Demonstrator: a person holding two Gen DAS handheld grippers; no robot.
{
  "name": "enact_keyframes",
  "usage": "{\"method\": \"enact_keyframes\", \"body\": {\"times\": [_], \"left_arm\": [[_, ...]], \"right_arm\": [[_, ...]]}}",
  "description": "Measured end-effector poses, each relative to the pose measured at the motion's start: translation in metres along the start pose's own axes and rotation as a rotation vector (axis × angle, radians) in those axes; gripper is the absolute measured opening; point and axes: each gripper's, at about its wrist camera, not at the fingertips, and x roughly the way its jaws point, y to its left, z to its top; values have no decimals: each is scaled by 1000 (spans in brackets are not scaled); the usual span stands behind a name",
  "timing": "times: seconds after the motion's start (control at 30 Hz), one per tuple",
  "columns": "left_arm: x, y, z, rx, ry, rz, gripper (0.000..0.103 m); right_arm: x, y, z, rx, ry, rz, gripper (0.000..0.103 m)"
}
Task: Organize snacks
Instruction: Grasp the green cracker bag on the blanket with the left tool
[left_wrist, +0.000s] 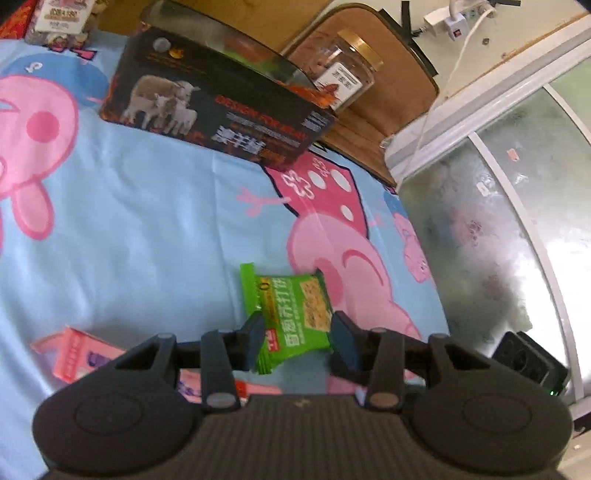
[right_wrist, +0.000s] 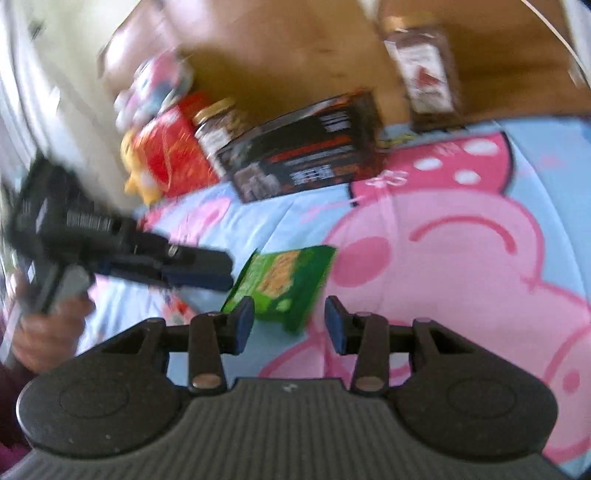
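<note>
I logged my left gripper (left_wrist: 298, 338) open around the green cracker packet (left_wrist: 291, 314). Only the left view showed the pink carton (left_wrist: 74, 354). My right gripper (right_wrist: 290, 325) stood open, empty.

Readable print in front of my tools
The black box (left_wrist: 218, 110) reads "DESIGN FOR MOM"; the green snack packet (left_wrist: 291, 314) carries white Chinese characters, too blurred for me to read.

1. The right-wrist view is motion-blurred; the jar (right_wrist: 424, 70) label cannot be read.
2. The pink box (left_wrist: 79, 356) is partly hidden behind the left gripper (left_wrist: 301, 341).
3. The top edge cuts off the bag (left_wrist: 61, 20).
</note>
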Motion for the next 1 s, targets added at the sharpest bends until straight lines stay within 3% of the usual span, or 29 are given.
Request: {"method": "enact_keyframes", "body": {"times": [0.23, 0.37, 0.43, 0.6, 0.7, 0.77, 0.8, 0.83, 0.9, 1.0], "left_arm": [[-4, -10, -5, 58, -35, 92, 40], [-12, -9, -2, 50, -55, 76, 46], [-9, -11, -2, 62, -46, 90, 46], [5, -16, -8, 94, -30, 106, 43], [8, -21, -8, 101, -9, 72, 29], [2, -28, -4, 131, -37, 110, 29], [-2, -30, 0, 134, -45, 91, 29], [-5, -30, 4, 121, -48, 61, 29], [-13, -34, 11, 122, -72, 36, 29], [-25, -37, 19, 138, -128, 61, 29]], "right_arm": [[16, 19, -6, -227, 9, -76, 50], [12, 18, -5, -280, -6, -109, 52], [10, 17, -6, -302, -16, -128, 61], [17, 22, -8, -341, -5, -127, 61], [25, 31, -11, -381, -12, -125, 55], [26, 35, -7, -400, -29, -134, 49], [24, 36, -2, -391, -51, -131, 46], [22, 37, 3, -376, -72, -117, 35], [22, 37, 13, -342, -77, -63, 32], [31, 46, 19, -387, -84, -82, 32]]}}
